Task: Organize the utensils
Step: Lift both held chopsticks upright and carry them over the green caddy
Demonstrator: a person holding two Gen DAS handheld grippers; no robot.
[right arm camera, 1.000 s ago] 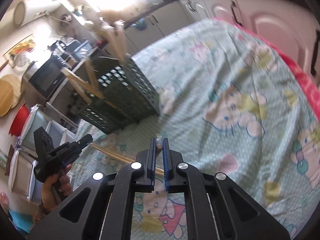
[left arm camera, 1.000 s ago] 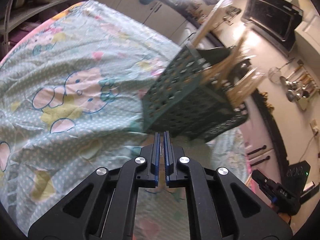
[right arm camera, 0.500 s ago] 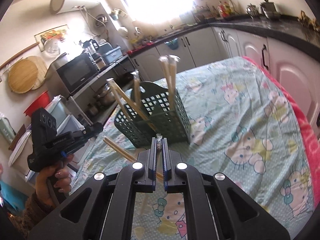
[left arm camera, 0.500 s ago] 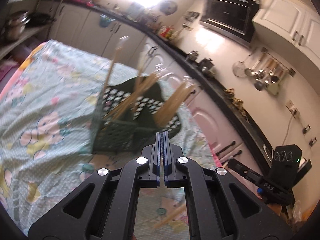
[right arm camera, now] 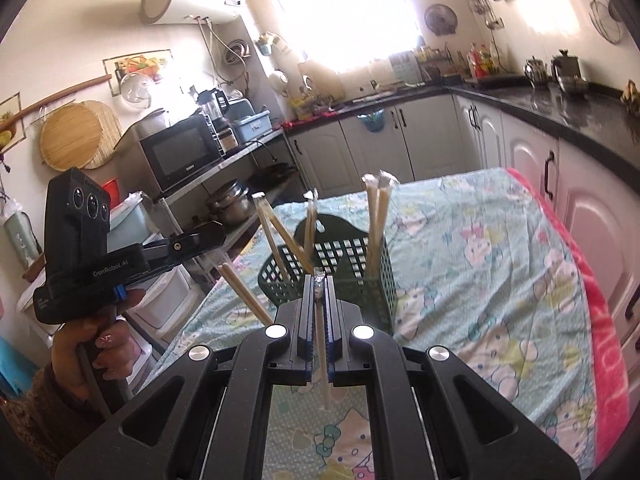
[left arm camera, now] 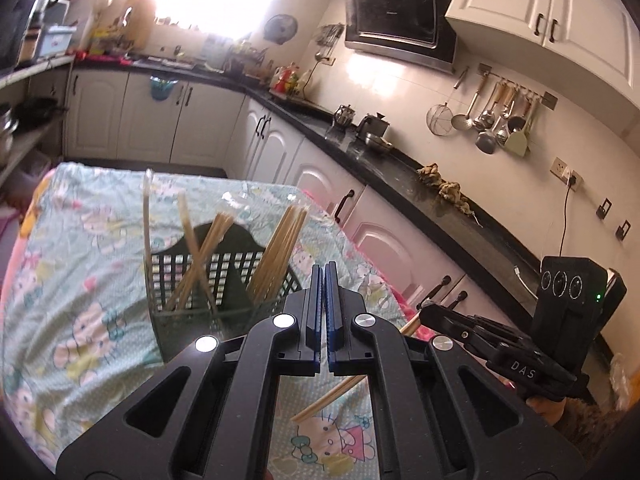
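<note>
A dark green plastic utensil basket [left arm camera: 224, 276] [right arm camera: 360, 276] stands on the table with several wrapped pairs of wooden chopsticks [left arm camera: 276, 256] [right arm camera: 376, 224] upright in it. My left gripper [left arm camera: 323, 276] is shut and empty, raised on the near side of the basket. My right gripper [right arm camera: 319, 284] is shut on a wrapped pair of chopsticks [right arm camera: 321, 360] that runs between its fingers. Another pair of chopsticks [left arm camera: 328, 398] [right arm camera: 244, 292] shows near the grippers, below my left gripper in the left wrist view.
The table is covered by a light green cartoon-print cloth [left arm camera: 80, 280] [right arm camera: 480, 280] with a pink edge at the right. Kitchen counters and white cabinets [left arm camera: 400, 184] run along the right and back. Shelves with a microwave [right arm camera: 180, 152] stand on the left.
Both grippers have tilted up and pulled back from the basket, so the views now show the kitchen. Both stay shut.
</note>
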